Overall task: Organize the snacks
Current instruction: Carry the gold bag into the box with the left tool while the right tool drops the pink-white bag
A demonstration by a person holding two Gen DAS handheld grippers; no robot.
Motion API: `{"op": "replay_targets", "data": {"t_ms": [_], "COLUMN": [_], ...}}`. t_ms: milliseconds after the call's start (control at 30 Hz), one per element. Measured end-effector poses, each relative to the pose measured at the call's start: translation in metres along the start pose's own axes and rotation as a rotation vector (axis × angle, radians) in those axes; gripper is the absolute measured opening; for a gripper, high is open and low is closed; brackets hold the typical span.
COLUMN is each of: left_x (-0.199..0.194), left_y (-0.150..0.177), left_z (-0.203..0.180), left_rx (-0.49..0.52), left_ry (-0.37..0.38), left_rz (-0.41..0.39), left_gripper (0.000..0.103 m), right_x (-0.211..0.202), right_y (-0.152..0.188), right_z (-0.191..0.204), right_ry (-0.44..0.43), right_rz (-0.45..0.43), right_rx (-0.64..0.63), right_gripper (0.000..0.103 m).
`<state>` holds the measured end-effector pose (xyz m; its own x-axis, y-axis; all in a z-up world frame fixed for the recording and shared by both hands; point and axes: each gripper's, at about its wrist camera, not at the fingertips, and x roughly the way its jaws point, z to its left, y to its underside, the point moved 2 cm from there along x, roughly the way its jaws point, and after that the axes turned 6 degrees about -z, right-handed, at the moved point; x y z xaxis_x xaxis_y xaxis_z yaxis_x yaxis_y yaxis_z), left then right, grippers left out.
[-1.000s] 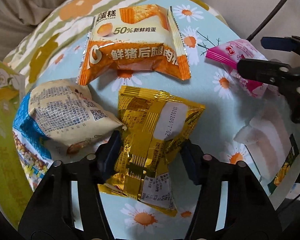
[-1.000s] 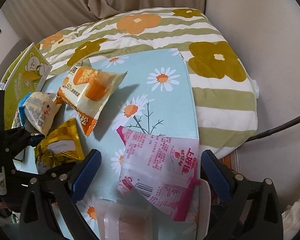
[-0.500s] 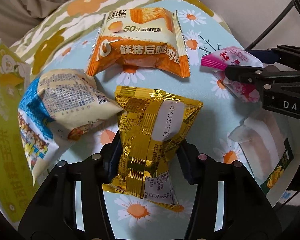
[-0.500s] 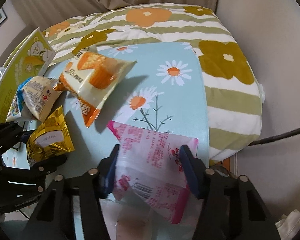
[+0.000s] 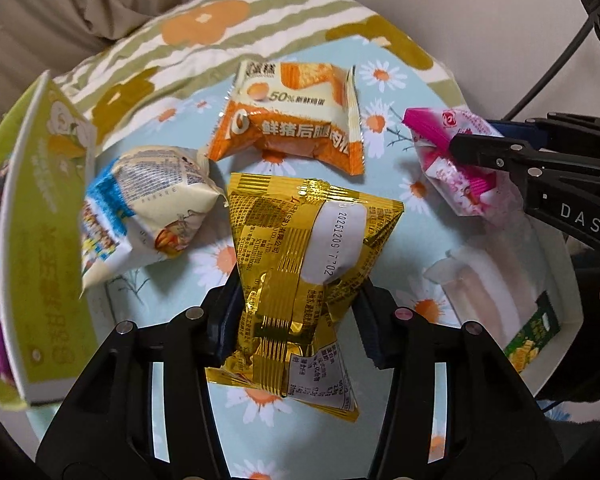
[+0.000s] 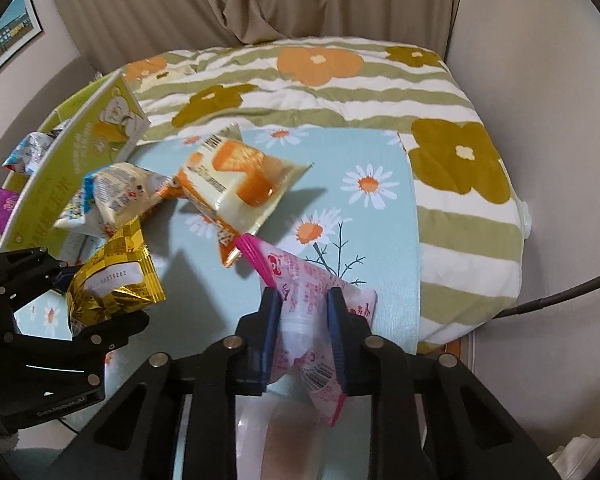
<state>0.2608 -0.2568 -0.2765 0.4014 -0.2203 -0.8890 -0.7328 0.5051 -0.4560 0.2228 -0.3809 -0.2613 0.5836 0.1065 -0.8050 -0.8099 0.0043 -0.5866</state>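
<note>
The left gripper (image 5: 296, 320) is clenched on a gold snack packet (image 5: 308, 264), pinched at its waist. The right gripper (image 6: 304, 332) has just been closing and now grasps a pink snack packet (image 6: 320, 304) between its blue pads.

Beyond them lie two loose packets: a cream-and-blue one (image 5: 148, 208) and an orange cake one (image 5: 292, 120), near each other. That makes four packets out here. At the left stands one green carton (image 6: 76, 168) with more wrappers inside, too hidden to count.

All rest on a pale blue daisy-print cloth (image 6: 360, 216), bordered by a striped flowered blanket (image 6: 340, 80). Behind are beige curtains (image 6: 240, 0), a plain wall and a framed picture (image 6: 8, 36).
</note>
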Motion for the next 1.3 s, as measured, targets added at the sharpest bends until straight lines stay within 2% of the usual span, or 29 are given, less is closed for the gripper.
{"op": "replay_targets", "data": {"t_ms": [200, 267, 400, 433, 467, 500, 533, 567, 633, 700, 767, 900, 933, 1000, 1067, 1167, 1300], "left_x": [-0.023, -0.029, -0.033, -0.034, -0.035, -0.034, -0.035, -0.035, -0.035, -0.034, -0.033, -0.029, -0.028, -0.025, -0.024, -0.024, -0.031], "left_y": [0.008, 0.011, 0.015, 0.015, 0.015, 0.016, 0.016, 0.017, 0.015, 0.014, 0.014, 0.014, 0.014, 0.014, 0.014, 0.014, 0.014], "left_z": [0.003, 0.003, 0.005, 0.005, 0.005, 0.005, 0.005, 0.005, 0.006, 0.006, 0.008, 0.012, 0.013, 0.015, 0.016, 0.019, 0.022], "left_rx": [-0.046, -0.058, -0.074, -0.075, -0.076, -0.074, -0.075, -0.074, -0.073, -0.074, -0.076, -0.082, -0.083, -0.086, -0.094, -0.103, -0.120], "left_ry": [-0.023, -0.031, -0.034, -0.034, -0.034, -0.032, -0.031, -0.029, -0.028, -0.030, -0.030, -0.027, -0.026, -0.024, -0.022, -0.021, -0.026], "left_rz": [-0.039, -0.049, -0.056, -0.057, -0.060, -0.058, -0.058, -0.059, -0.057, -0.055, -0.051, -0.045, -0.042, -0.040, -0.039, -0.044, -0.058], "left_gripper": [0.046, 0.046, 0.046, 0.046, 0.046, 0.046, 0.046, 0.046, 0.046, 0.046, 0.046, 0.046, 0.046, 0.046, 0.046, 0.046, 0.046], "right_x": [-0.019, -0.023, -0.029, -0.029, -0.028, -0.026, -0.022, -0.019, -0.010, 0.006, 0.015, 0.039, 0.044, 0.052, 0.052, 0.050, 0.041], "right_y": [0.000, 0.001, 0.003, 0.004, 0.004, 0.005, 0.007, 0.008, 0.011, 0.014, 0.017, 0.023, 0.024, 0.027, 0.027, 0.027, 0.025], "right_z": [0.002, 0.003, 0.004, 0.006, 0.007, 0.009, 0.010, 0.009, 0.008, 0.005, -0.001, -0.010, -0.011, -0.012, -0.009, -0.005, 0.002], "right_ry": [-0.065, -0.064, -0.118, -0.101, -0.082, -0.062, -0.044, -0.036, -0.047, -0.011, 0.010, -0.008, -0.011, -0.046, -0.035, -0.041, -0.061], "right_rz": [-0.040, -0.047, -0.056, -0.053, -0.049, -0.041, -0.026, -0.020, 0.015, 0.070, 0.078, 0.138, 0.145, 0.159, 0.143, 0.128, 0.103], "right_rx": [0.033, 0.026, 0.025, 0.000, -0.026, -0.060, -0.094, -0.113, -0.131, -0.130, -0.134, -0.110, -0.106, -0.095, -0.110, -0.119, -0.116], "right_gripper": [0.009, 0.009, 0.009, 0.013, 0.031, 0.045, 0.079, 0.092, 0.092, 0.092, 0.092, 0.092, 0.089, 0.070, 0.061, 0.053, 0.047]}}
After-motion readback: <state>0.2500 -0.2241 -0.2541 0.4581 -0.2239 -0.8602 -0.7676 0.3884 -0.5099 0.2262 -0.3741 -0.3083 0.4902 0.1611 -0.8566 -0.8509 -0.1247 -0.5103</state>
